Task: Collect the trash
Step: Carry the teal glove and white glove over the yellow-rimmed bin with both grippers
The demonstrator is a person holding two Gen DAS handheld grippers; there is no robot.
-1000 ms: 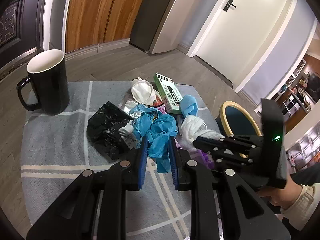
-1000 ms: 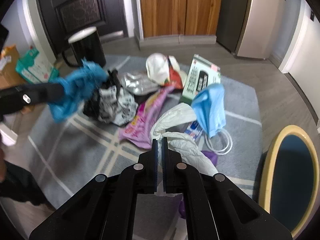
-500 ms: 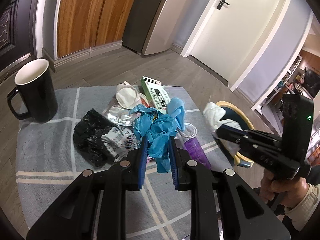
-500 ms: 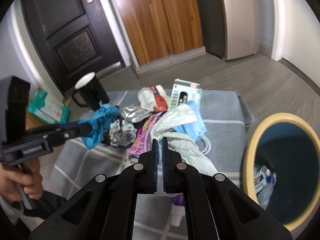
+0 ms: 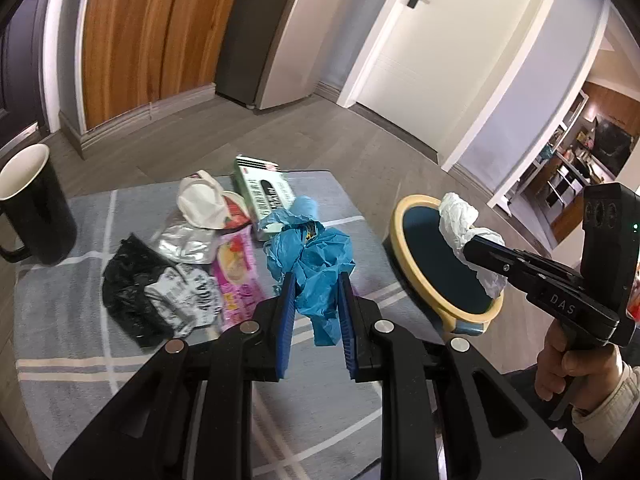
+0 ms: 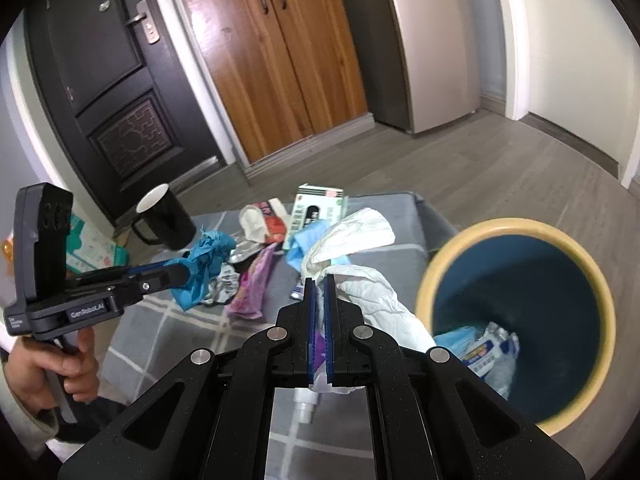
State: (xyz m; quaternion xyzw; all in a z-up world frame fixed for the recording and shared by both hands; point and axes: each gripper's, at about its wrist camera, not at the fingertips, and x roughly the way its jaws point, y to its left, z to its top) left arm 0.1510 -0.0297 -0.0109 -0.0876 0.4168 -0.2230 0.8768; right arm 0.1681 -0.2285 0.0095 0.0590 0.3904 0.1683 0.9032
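Right wrist view: right gripper (image 6: pixel 319 312) pinches the white glove (image 6: pixel 372 284) beside the bin (image 6: pixel 516 228) at three o'clock, ready to drop, while left gripper (image 5: pixel 316 300) clamps the crumpled blue glove (image 5: pixel 316 264) clear of the pile.

Black mug (image 5: pixel 30 204) cut by left edge in left wrist view. Purple item (image 6: pixel 318 338) under right tongs mostly hidden. Box (image 6: pixel 318 210) print too small to read. Bin (image 6: pixel 592 300) contents partly shadowed, near rim blurred.
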